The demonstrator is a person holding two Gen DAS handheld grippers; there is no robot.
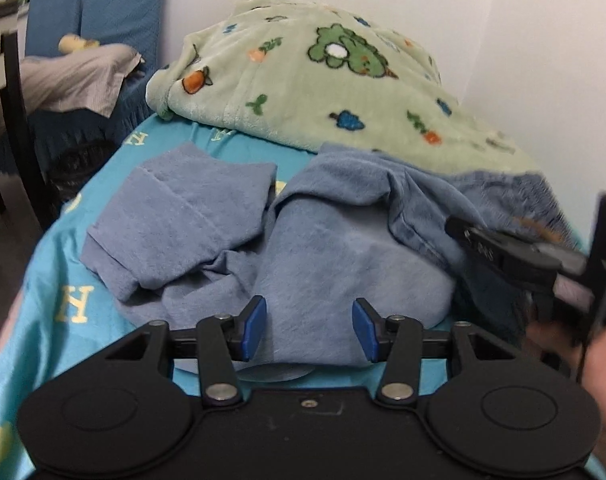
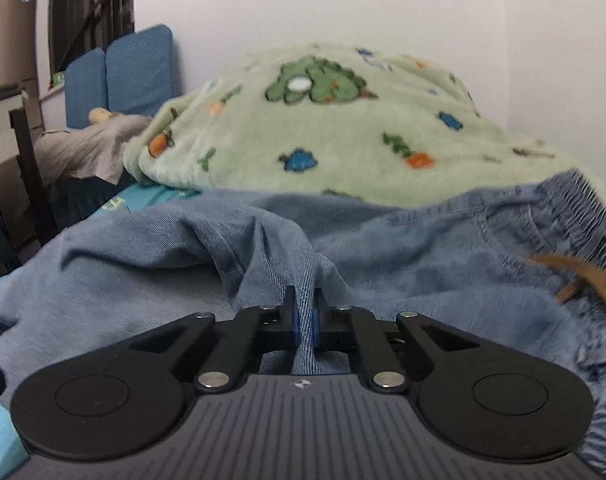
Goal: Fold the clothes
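Note:
A pair of blue denim trousers (image 1: 343, 248) lies crumpled on the turquoise bed sheet (image 1: 43, 300), legs to the left, elastic waistband (image 1: 515, 192) to the right. My left gripper (image 1: 309, 330) is open and empty, its blue pads either side of the near edge of the cloth. My right gripper (image 2: 305, 320) is shut on a raised fold of the trousers (image 2: 263, 248); it also shows in the left wrist view (image 1: 503, 248) at the right. The waistband (image 2: 575, 216) with a brown tie (image 2: 583, 276) is at the right.
A green patterned fleece blanket (image 1: 323, 80) is heaped at the back against the white wall. Blue cushions (image 1: 103, 4) and a grey cloth (image 1: 75, 76) lie at the far left. A dark chair frame (image 1: 19, 128) stands off the bed's left edge.

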